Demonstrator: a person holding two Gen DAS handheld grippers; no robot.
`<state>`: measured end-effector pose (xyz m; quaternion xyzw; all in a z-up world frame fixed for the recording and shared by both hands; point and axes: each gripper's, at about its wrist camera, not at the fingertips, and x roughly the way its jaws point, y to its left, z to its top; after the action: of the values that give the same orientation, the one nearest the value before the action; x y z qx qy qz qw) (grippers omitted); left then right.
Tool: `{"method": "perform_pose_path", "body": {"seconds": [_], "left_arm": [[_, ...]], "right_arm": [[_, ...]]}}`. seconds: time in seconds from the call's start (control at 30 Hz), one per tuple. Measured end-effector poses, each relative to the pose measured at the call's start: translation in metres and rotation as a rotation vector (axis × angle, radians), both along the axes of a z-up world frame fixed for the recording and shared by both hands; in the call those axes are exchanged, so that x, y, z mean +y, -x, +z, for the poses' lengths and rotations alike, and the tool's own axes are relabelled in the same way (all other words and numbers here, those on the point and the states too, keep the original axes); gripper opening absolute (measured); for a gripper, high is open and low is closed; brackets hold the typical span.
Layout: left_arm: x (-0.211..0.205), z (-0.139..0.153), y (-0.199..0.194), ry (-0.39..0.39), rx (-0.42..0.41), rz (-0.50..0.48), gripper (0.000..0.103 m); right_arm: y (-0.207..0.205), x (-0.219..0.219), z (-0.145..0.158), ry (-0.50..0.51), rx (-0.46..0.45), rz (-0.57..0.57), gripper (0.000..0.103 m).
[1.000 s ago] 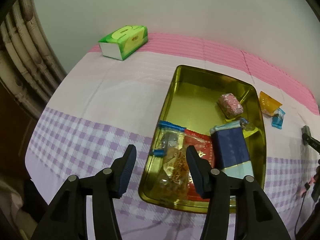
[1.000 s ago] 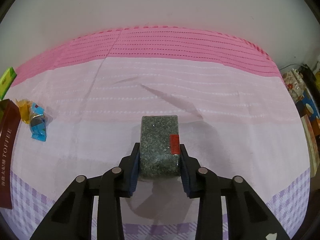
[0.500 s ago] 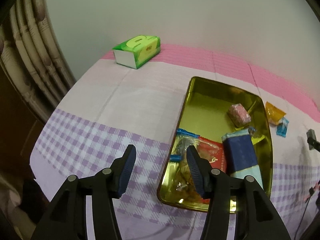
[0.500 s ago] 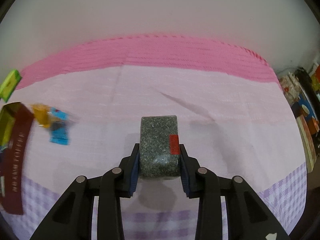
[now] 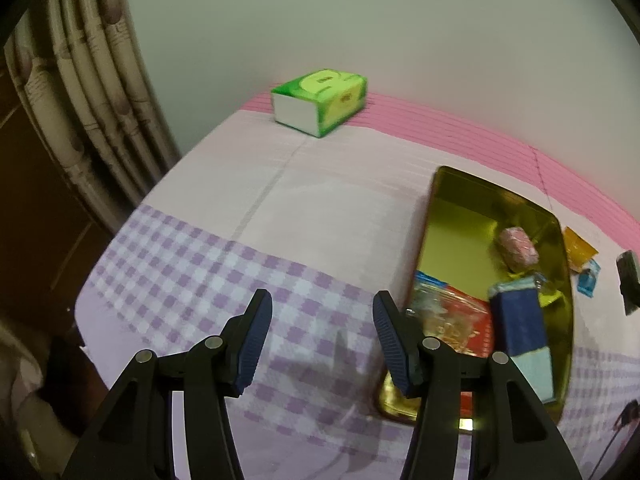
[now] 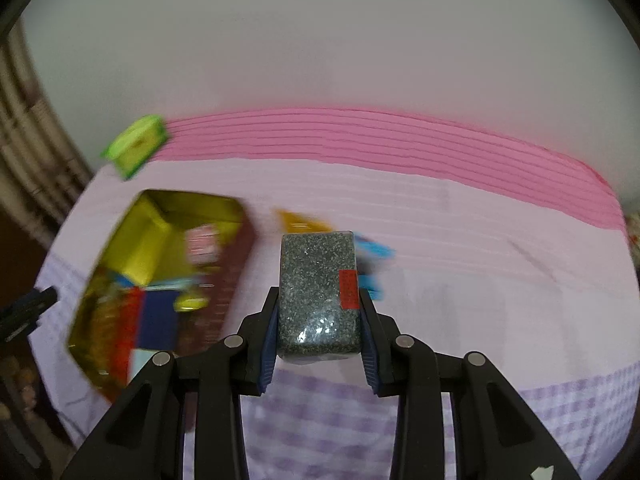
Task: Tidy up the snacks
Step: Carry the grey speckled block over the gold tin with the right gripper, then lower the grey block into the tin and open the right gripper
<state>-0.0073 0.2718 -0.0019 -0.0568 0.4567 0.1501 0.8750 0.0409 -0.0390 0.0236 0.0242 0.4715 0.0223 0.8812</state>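
Holding a dark speckled block-shaped snack pack with a red sticker (image 6: 318,292), the right gripper (image 6: 318,326) has its jaws squeezed tight on both sides of it, up above the tabletop with the pink, white and purple-checked cloth (image 6: 460,248). To the left of these jaws sits the shiny gold metal tin (image 6: 132,236), looking blurry, with snacks inside. Behind the pack lie a small orange wrapper (image 6: 298,220) and a small blue wrapper (image 6: 374,254). The left gripper (image 5: 320,336) has its jaws spread wide with nothing between them, over the purple checks. To their right, the tin holds a dark blue box (image 5: 518,324), a red snack bag (image 5: 460,320) and a pink wrapped treat (image 5: 518,245). Far ahead sits a green tissue pack (image 5: 320,100).
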Motion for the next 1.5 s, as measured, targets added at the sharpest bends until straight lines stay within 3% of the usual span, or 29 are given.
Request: {"method": "perform_pose_path", "body": {"seconds": [0.23, 0.43, 0.57, 1.0, 1.5], "left_arm": [[0.007, -0.005, -0.001, -0.011, 0.022, 0.012, 0.054], [0.017, -0.009, -0.001, -0.008, 0.031, 0.037, 0.054], [0.021, -0.009, 0.000, -0.047, 0.039, 0.056, 0.054], [0.030, -0.011, 0.002, -0.066, 0.040, 0.072, 0.054], [0.037, -0.013, 0.000, -0.003, 0.039, 0.093, 0.054]], "right_arm": [[-0.003, 0.070, -0.008, -0.037, 0.029, 0.118, 0.032], [-0.004, 0.106, -0.022, -0.044, 0.066, 0.172, 0.032], [-0.008, 0.122, -0.033, -0.043, 0.088, 0.197, 0.032], [-0.013, 0.148, -0.056, -0.029, 0.143, 0.223, 0.033], [-0.014, 0.154, -0.058, -0.012, 0.135, 0.237, 0.033]]}}
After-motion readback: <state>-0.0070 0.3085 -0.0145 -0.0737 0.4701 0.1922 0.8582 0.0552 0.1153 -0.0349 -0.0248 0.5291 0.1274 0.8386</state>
